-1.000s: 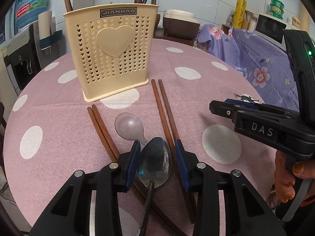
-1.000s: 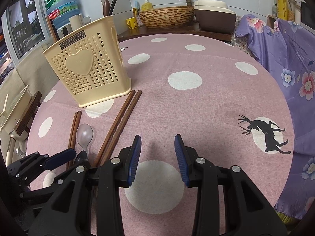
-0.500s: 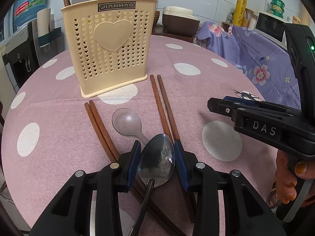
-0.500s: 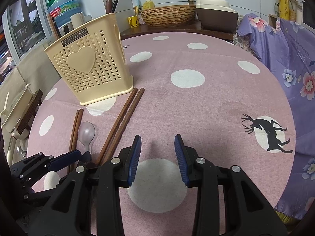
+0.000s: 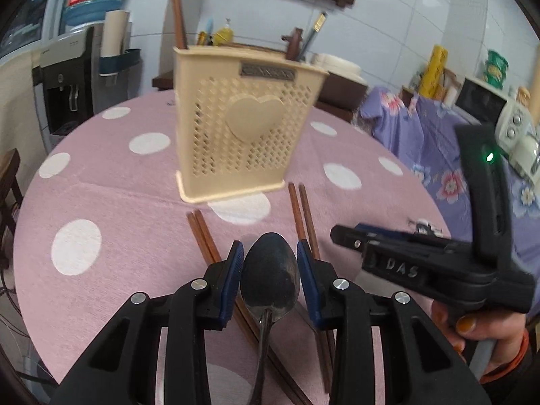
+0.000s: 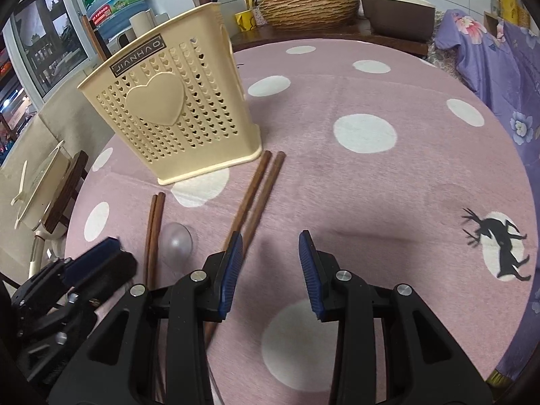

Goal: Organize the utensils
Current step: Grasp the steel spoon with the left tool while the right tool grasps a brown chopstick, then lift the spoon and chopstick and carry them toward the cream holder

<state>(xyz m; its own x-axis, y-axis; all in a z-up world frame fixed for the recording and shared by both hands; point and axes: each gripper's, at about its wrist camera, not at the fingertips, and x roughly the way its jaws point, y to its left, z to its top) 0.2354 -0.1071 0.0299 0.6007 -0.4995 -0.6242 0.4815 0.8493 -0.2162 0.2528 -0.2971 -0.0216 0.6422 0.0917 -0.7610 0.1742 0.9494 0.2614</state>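
Between the left gripper's [image 5: 270,263] closing jaws: a metal spoon [image 5: 270,280], gripped.
Right gripper [image 6: 270,256] is closing on nothing over the pink tablecloth [image 6: 371,185]; chopsticks [image 6: 256,195] and beige holder [image 6: 172,111] sit mid-tabletop.

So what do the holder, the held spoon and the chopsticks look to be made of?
Holder: cream plastic, moulded heart cut-outs, matte. Spoon between the closing left gripper fingers: dull grey metal, tarnished sheen. Chopsticks: reddish-brown, probably wood.
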